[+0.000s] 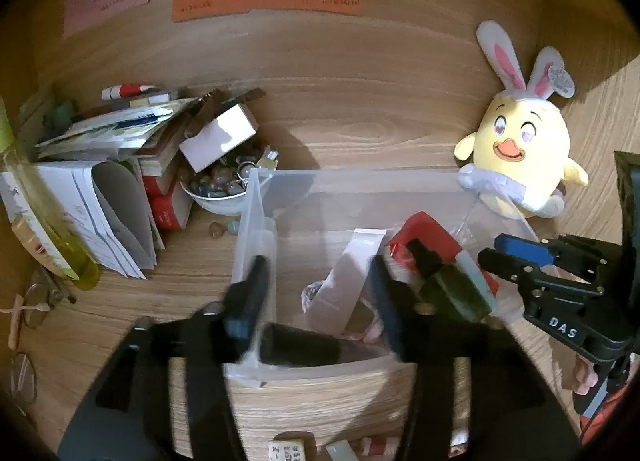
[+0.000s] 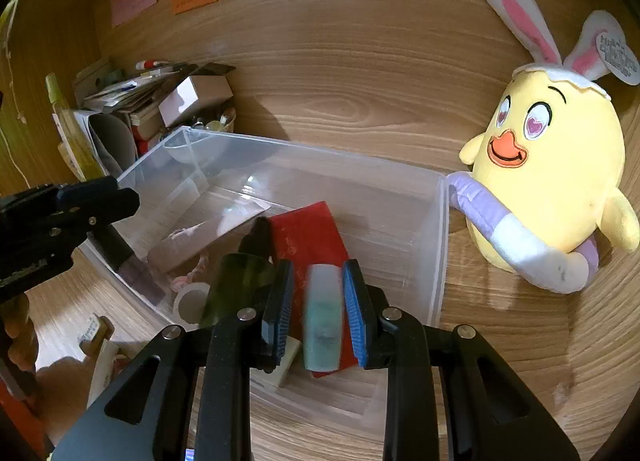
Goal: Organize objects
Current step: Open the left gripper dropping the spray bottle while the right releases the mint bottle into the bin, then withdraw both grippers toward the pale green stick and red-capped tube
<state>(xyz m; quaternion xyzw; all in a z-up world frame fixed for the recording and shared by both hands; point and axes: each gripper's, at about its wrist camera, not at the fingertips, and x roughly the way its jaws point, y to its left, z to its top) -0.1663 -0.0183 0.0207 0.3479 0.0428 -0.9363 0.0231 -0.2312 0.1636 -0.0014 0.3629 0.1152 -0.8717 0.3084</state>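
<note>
Right claw [image 2: 316,305]: blue pads pinching a small pale-green bar [image 2: 322,321] by its long flat sides, held over the near edge of the clear plastic bin [image 2: 436,229], above a red packet [image 2: 308,229] & a dark green bottle [image 2: 240,285]. Left claw [image 1: 320,293]: spread wide, nothing between the pads, w/ a dark tube [image 1: 300,345] lying just below inside the bin. Bar looks light, stiff & prob. smooth, so a mid-length grip on the flat sides suits it; yellow plush chick [image 2: 556,169] leans on the bin's far corner.
</note>
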